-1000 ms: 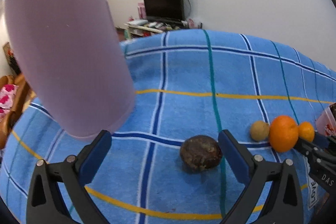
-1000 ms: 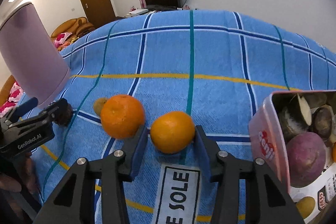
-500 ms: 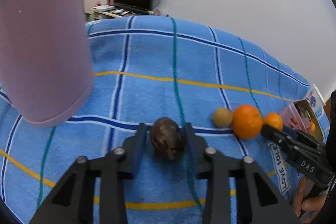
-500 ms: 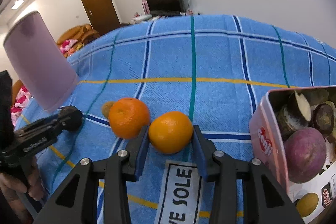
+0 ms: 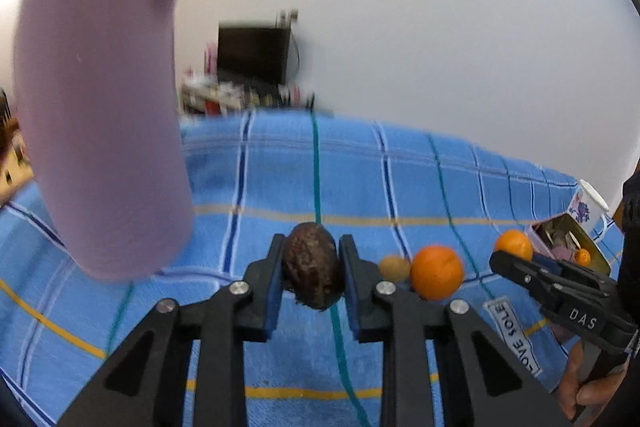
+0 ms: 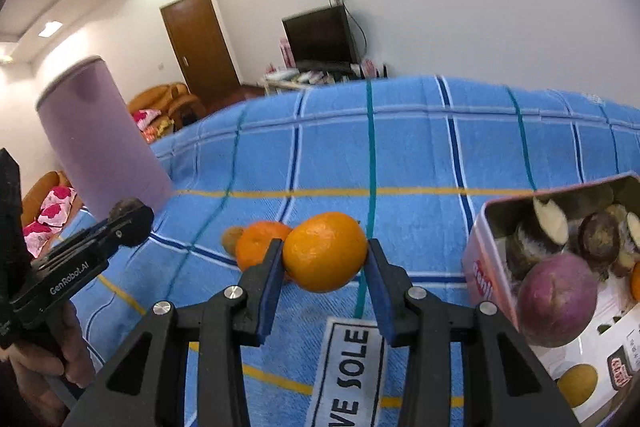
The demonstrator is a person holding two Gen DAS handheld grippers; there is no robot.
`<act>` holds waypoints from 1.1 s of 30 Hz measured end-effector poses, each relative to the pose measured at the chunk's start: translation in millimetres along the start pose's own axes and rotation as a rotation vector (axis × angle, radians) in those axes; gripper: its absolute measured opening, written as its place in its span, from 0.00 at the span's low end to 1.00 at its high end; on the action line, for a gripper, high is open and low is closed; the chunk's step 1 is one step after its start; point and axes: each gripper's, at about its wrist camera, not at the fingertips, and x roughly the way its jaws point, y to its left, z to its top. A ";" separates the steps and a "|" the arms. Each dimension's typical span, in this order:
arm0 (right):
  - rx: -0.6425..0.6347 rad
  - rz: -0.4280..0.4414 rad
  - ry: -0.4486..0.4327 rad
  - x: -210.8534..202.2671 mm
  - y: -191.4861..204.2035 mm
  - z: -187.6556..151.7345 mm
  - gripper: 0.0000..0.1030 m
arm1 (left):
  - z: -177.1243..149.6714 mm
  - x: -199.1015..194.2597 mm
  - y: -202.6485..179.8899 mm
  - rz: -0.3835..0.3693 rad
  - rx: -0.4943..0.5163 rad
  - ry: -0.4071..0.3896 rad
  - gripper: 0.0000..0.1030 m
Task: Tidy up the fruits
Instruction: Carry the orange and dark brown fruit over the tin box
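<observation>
Item one: my left gripper (image 5: 312,277) is clamping a dark brown, rough-skinned fruit (image 5: 313,273) between its blue pads, the jaws having just closed onto it. The fruit is hanging clear above the blue checked cloth (image 5: 400,187).

Item two: my right gripper (image 6: 325,267) is pinching a small orange (image 6: 325,251), both pads pressing on its sides, and it too is sitting above the cloth rather than on it.

Item three: a larger orange (image 6: 256,245) is lying on the cloth just behind my right gripper's left finger, with a small tan-brown fruit (image 6: 232,239) touching or nearly touching its far side.

Item four: a pink tin (image 6: 486,267) is standing open to the right of my right gripper, holding a purple round fruit (image 6: 558,301) and several darker pieces.

Item five: a tall lilac cylinder (image 5: 100,131) is standing on the cloth to the left, near my left gripper.

Item six: a white label (image 6: 352,371) reading "SOLE" is lying on the cloth directly under my right gripper.
</observation>
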 end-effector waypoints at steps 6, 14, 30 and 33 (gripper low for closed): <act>-0.082 -0.019 -0.108 -20.8 14.5 -1.2 0.40 | 2.6 -19.6 -14.2 0.090 0.082 -0.098 0.26; -0.131 -0.081 -0.134 -30.5 21.3 -4.4 0.41 | 1.6 -22.8 -20.2 0.174 0.075 -0.106 0.26; -0.131 -0.093 -0.124 -49.4 2.9 -16.3 0.41 | -14.8 -28.5 -66.1 0.189 0.125 -0.065 0.26; -0.136 -0.095 -0.128 -55.0 -1.5 -18.3 0.41 | -17.2 -31.0 -77.0 0.184 0.139 -0.064 0.26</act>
